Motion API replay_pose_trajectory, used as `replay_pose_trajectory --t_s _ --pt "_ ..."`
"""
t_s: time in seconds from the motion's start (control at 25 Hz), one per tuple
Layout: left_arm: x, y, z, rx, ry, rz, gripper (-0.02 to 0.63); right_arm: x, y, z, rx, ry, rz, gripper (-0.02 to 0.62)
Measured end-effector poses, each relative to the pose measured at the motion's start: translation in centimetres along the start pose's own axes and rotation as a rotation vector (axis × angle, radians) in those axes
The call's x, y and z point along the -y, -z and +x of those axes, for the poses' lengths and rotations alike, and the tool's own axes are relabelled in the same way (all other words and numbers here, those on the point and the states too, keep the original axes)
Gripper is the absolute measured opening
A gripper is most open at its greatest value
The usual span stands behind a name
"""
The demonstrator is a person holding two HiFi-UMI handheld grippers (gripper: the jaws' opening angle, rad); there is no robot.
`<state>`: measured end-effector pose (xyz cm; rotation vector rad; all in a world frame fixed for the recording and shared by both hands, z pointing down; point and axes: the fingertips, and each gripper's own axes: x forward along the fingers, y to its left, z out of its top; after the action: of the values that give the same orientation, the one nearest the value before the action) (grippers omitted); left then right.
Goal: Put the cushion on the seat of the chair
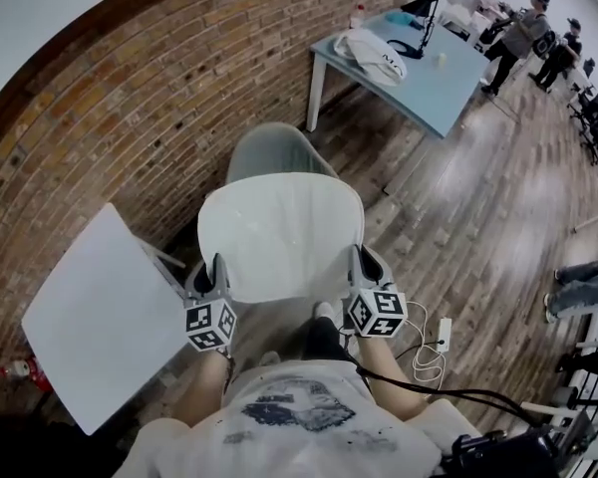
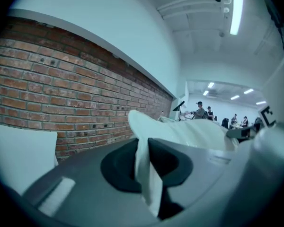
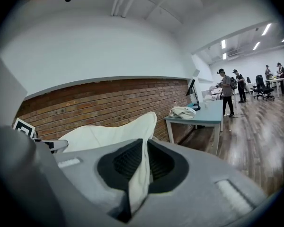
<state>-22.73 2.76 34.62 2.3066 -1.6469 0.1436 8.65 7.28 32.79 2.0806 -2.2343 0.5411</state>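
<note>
A flat white cushion (image 1: 279,235) hangs level between my two grippers, above the floor. My left gripper (image 1: 217,279) is shut on its left near corner, and the white cloth (image 2: 146,171) shows pinched between the dark pads. My right gripper (image 1: 362,272) is shut on the right near corner, with the cloth (image 3: 138,174) caught between its pads. Just beyond the cushion stands the chair (image 1: 274,150), grey with a rounded shell; the cushion hides most of its seat.
A brick wall (image 1: 130,98) runs along the left. A white table (image 1: 90,312) stands at my left, a light blue table (image 1: 429,68) with a white bag farther off. People stand at the far right. A white cable (image 1: 429,352) lies on the wooden floor.
</note>
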Motion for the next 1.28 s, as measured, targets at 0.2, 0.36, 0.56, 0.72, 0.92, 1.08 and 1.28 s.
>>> replay_pose_trajectory --t_s 0.2,0.36,0.56,0.72,0.92,1.08,1.28 --pt "2.7 -0.3 3.5 -0.007 -0.077 -0.01 0.037 4.2 -1.5 4.4 -0.035 -0.07 -0.006 0.028" --pt "4.6 0.1 5.9 -0.019 -0.143 -0.023 0.037 7.4 -2.2 7.4 -0.072 -0.131 -0.015 0.028" --pt "6.3 0.7 8.4 -0.029 -0.202 -0.032 0.037 10.3 -2.8 10.5 -0.104 -0.189 -0.032 0.028" --pt "6.4 1.7 9.7 -0.056 -0.232 -0.034 0.037 11.4 -1.9 12.7 -0.146 -0.215 -0.034 0.028" --pt "4.9 3.0 11.6 -0.082 -0.247 -0.028 0.037 11.3 0.3 15.4 -0.189 -0.222 -0.025 0.028" --pt "2.7 4.8 13.3 -0.11 -0.25 -0.029 0.037 10.9 2.6 17.8 -0.217 -0.215 -0.021 0.028" --pt "0.1 8.3 15.3 -0.163 -0.252 -0.051 0.037 10.2 5.9 20.4 -0.263 -0.202 -0.036 0.028"
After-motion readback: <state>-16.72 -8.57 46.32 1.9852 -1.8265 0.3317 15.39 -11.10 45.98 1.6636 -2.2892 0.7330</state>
